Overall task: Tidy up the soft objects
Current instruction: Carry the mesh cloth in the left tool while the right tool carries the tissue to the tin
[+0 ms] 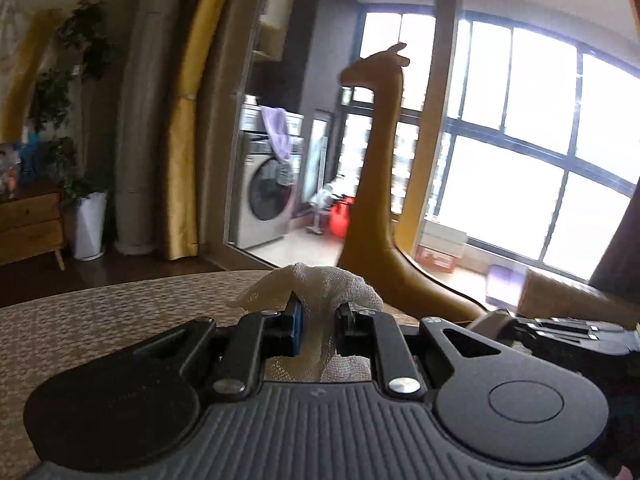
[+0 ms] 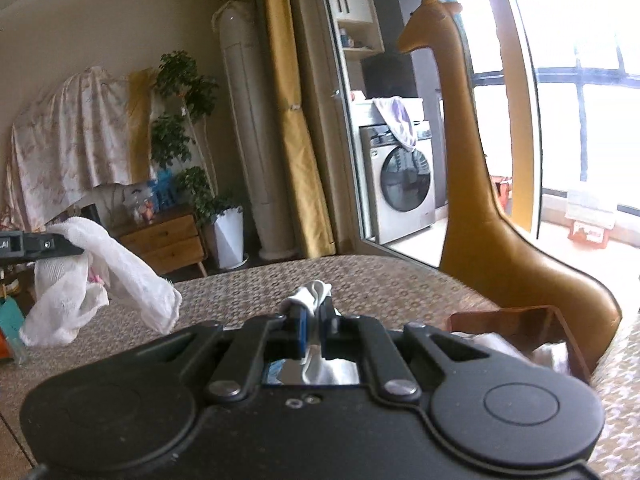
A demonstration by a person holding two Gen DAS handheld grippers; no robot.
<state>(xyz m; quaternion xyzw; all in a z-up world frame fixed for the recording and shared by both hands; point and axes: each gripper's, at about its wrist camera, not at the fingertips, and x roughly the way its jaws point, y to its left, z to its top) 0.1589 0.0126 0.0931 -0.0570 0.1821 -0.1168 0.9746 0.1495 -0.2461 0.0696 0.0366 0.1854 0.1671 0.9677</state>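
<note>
giraffe figure point(image 2: 460, 152) behind patterned surface point(image 2: 360, 280), washing machine point(image 2: 402, 184) left of giraffe, potted plant point(image 2: 224, 236) farther left, box point(image 2: 516, 320) before giraffe

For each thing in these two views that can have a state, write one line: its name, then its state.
Left gripper: shut on white mesh cloth.
Right gripper: shut on white cloth.
White mesh cloth: lifted, hanging loose from the left gripper in the right wrist view.
Washing machine: door closed, purple garment draped over its top.
Yellow curtain: drawn aside, gathered.
Wooden drawers: closed.
</note>
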